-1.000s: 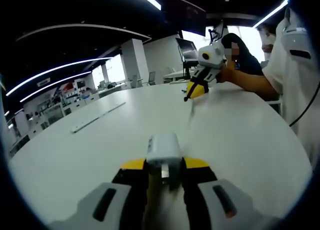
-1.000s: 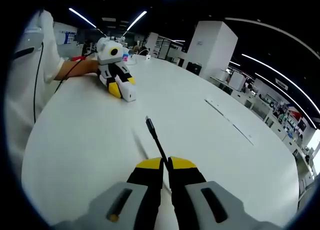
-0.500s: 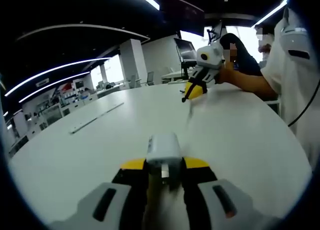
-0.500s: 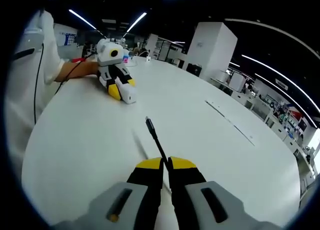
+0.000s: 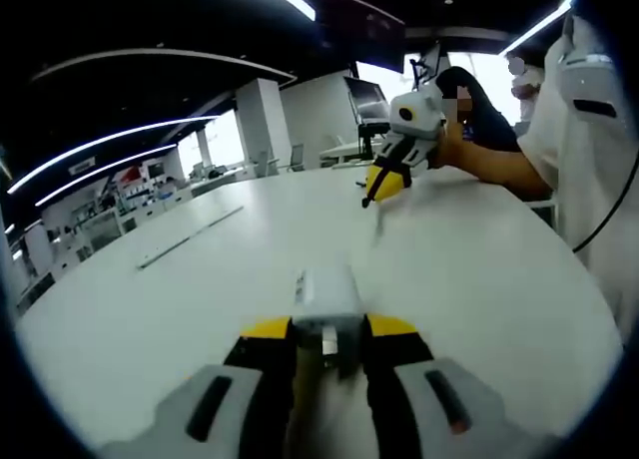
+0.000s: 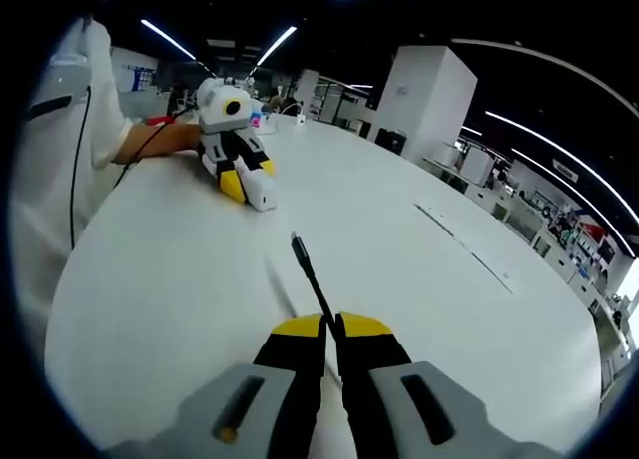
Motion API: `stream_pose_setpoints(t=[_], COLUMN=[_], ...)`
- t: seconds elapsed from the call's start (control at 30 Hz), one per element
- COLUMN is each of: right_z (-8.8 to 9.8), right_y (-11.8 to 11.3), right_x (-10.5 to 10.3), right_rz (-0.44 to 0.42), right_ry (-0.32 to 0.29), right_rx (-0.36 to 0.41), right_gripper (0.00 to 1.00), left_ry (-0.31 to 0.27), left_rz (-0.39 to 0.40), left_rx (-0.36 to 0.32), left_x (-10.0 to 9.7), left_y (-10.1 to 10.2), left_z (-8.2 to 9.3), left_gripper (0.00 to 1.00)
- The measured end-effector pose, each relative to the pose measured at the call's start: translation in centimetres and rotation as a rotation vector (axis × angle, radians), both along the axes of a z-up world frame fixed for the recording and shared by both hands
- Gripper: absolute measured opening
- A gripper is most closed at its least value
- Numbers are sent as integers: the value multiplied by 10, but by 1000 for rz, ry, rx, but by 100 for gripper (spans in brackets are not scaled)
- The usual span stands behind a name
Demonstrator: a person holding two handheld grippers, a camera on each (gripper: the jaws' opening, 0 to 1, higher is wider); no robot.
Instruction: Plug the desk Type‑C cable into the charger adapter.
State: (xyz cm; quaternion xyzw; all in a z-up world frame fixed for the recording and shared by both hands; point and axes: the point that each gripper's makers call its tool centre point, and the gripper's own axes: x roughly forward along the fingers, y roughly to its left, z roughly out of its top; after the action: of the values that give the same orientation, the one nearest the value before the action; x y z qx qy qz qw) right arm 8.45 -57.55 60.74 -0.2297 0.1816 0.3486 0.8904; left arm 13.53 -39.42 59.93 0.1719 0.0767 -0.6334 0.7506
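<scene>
Left gripper view
- Left gripper [image 5: 324, 331], bottom centre: jaws clenched on the charger adapter [image 5: 326, 294], a white block standing just above the yellow jaw tips. Held forward and clear of the jaws, presumably so that its far face stays free to take the plug; the port itself cannot be made out.
- White table [image 5: 200, 289], across the middle and lower frame. A thin pale strip [image 5: 190, 236] lies on it at left of centre, well apart from the adapter.
- Right gripper [image 5: 382, 185], upper right of centre, raised over the far part of the table, with the dark Type‑C cable [image 5: 366, 196] end jutting down-left from its yellow tips.
- Person's forearm [image 5: 489, 168] behind that gripper, upper right; white sleeve [image 5: 584, 130] at the right edge.

Right gripper view
- Right gripper [image 6: 329, 327], bottom centre: jaws closed on the Type‑C cable [image 6: 313, 280], which runs as a thin dark stem up and left to its plug [image 6: 297, 243] at mid-frame. Gripped short of the tip, likely to keep the plug stiff and aimable.
- Left gripper [image 6: 252, 189], upper left, low over the table, with the white adapter [image 6: 262, 192] at its yellow tips turned toward the plug.
- Plug and adapter well apart; insertion judged not yet begun, both pieces merely presented toward each other.
- White table [image 6: 399, 269]; pale strip [image 6: 464, 254] at right.
</scene>
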Motion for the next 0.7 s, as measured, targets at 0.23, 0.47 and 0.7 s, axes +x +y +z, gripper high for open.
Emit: stream_pose_setpoints(t=[0.23, 0.47, 0.7], right_z=[0, 1, 1], right_y=[3, 8, 13], right_x=[-1, -3, -4], right_rz=[10, 21, 34], right_ry=[1, 0, 1], right_rx=[3, 6, 9], right_gripper=[3, 3, 3], left_ry=[1, 2, 4], left_rz=[-10, -14, -27], left_rx=[-2, -3, -4], left_x=[-2, -4, -7], left_y=[-1, -2, -5], left_z=[0, 0, 0], left_gripper=[26, 26, 26])
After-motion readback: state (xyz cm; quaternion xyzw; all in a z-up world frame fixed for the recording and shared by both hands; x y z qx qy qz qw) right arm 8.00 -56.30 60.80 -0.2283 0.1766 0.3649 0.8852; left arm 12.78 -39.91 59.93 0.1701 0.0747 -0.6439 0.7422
